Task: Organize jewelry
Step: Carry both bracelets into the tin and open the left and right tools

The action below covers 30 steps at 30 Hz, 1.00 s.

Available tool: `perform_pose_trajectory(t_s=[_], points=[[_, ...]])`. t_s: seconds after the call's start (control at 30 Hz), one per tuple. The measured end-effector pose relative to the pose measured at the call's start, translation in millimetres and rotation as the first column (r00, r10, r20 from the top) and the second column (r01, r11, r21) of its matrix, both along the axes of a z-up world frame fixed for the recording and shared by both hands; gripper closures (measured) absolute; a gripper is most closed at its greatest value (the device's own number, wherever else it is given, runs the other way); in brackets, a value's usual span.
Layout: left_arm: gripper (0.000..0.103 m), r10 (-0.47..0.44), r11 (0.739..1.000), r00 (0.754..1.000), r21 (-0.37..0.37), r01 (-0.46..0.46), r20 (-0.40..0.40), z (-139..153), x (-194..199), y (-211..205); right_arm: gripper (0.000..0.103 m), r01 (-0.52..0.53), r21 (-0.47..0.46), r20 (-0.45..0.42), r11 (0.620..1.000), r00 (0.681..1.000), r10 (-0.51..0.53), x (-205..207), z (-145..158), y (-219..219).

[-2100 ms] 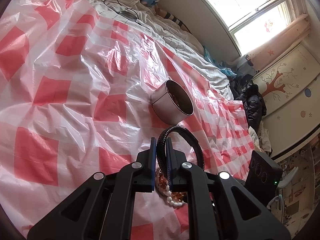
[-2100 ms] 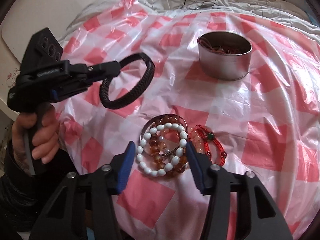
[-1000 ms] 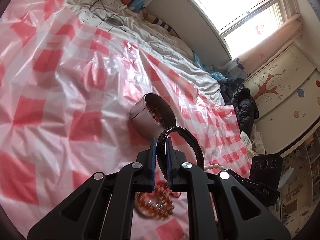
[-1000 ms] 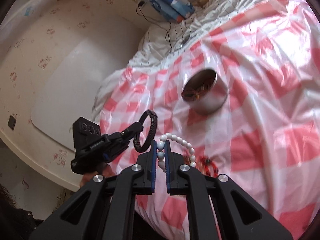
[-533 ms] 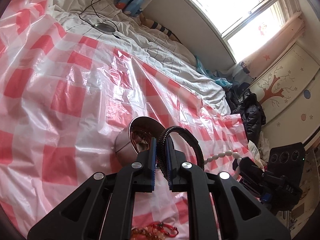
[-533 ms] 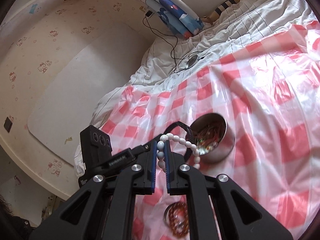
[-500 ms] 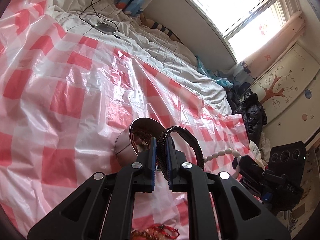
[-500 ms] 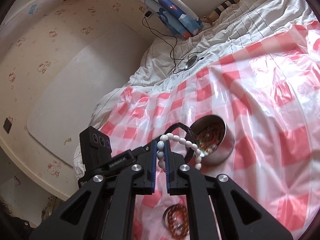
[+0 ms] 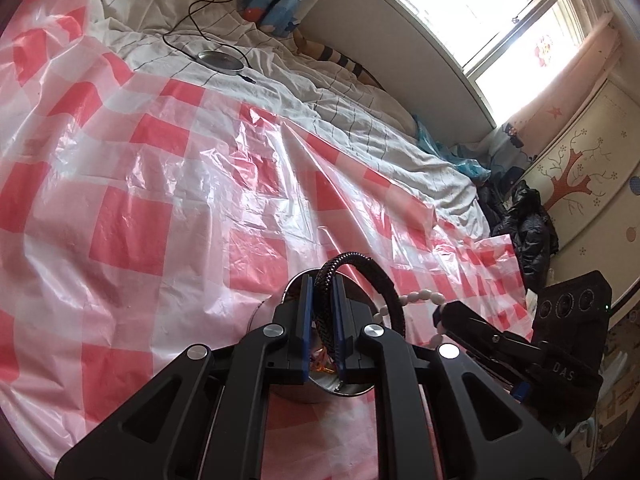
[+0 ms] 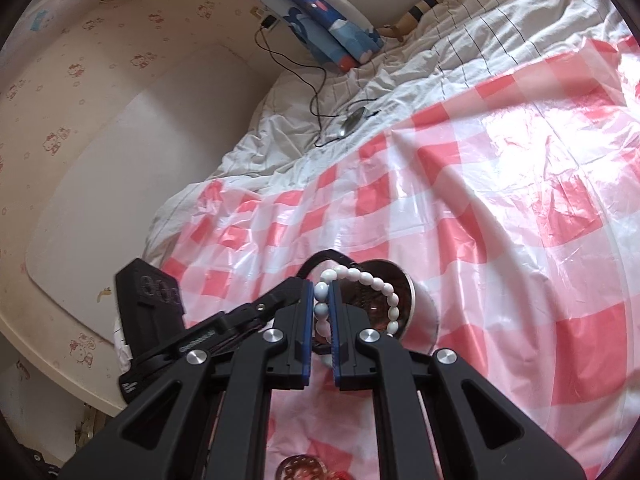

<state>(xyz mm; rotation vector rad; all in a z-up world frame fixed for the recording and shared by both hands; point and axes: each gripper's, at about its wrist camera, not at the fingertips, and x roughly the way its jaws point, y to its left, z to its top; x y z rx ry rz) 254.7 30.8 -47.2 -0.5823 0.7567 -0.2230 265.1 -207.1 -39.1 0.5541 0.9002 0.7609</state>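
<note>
Left wrist view, L to R: red-and-white checked plastic sheet (image 9: pixel 132 216) covers the bed, white bedding (image 9: pixel 360 120) beyond it w/ a round grey disc on a black cable (image 9: pixel 221 60). Centre bottom, left gripper (image 9: pixel 320 320): jaws nearly closed, pinching a black braided bracelet (image 9: pixel 360 276), its loop arching up and to the right. Right under and behind the jaws sits the round metal tin (image 9: pixel 340 390), partly hidden; something orange shows inside. Further right, the right gripper (image 9: pixel 444 316) comes in from the side w/ a white bead bracelet (image 9: pixel 416 296) hanging at its tip, just beside the black loop. White letters "DAS" read on that gripper's body. Far right: window, cupboard w/ a red tree picture.

Right wrist view, L to R: left gripper's black body (image 10: pixel 160 320) at left, its tip by the tin (image 10: pixel 404 304). Centre, right gripper (image 10: pixel 320 316): jaws nearly closed on the white beads (image 10: pixel 360 280), the strand looping over the open tin. More beaded pieces (image 10: pixel 300 468) lie on the sheet at the bottom edge.
</note>
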Motion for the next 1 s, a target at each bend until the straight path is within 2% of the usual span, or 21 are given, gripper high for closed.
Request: perform_pose_trajectory(t_s=[0.17,0.27,0.3,0.33,0.37,0.57,0.77,1.0], points=[[0.094,0.005,0.998,1.0,0.065,-0.004,-0.013,-1,2,-7,0.095,-0.005,-0.026,-0.019,1.0,1.0,0.005,6,-13,7],[0.093,0.011,0.99,1.0,0.142,-0.007,-0.028,0,2,-14,0.094,-0.011,-0.08,-0.022,0.997,1.0,0.01,9,-16,17],[0.093,0.015,0.986,0.999,0.165,-0.01,-0.03,0,2,-15,0.085,-0.011,-0.094,-0.027,0.996,1.0,0.009,10,-17,19],[0.093,0.019,0.983,0.999,0.182,-0.013,-0.03,1,2,-16,0.066,-0.01,-0.1,-0.031,0.995,1.0,0.007,10,-19,21],[0.093,0.025,0.981,0.999,0.195,-0.02,-0.025,3,1,-17,0.062,-0.001,-0.102,-0.03,0.995,1.0,-0.002,10,-19,21],[0.093,0.037,0.962,0.999,0.269,-0.039,0.016,14,-6,-22,0.061,0.013,-0.071,0.002,0.997,1.0,-0.013,0,-15,19],[0.092,0.031,0.946,0.998,0.322,-0.044,0.046,22,-10,-30,0.049,0.042,-0.047,0.02,0.998,0.999,-0.041,-19,-15,6],[0.089,0.025,0.926,0.997,0.375,-0.048,0.067,26,-13,-40,0.04,0.063,-0.028,-0.004,0.998,0.998,-0.063,-41,-26,-11]])
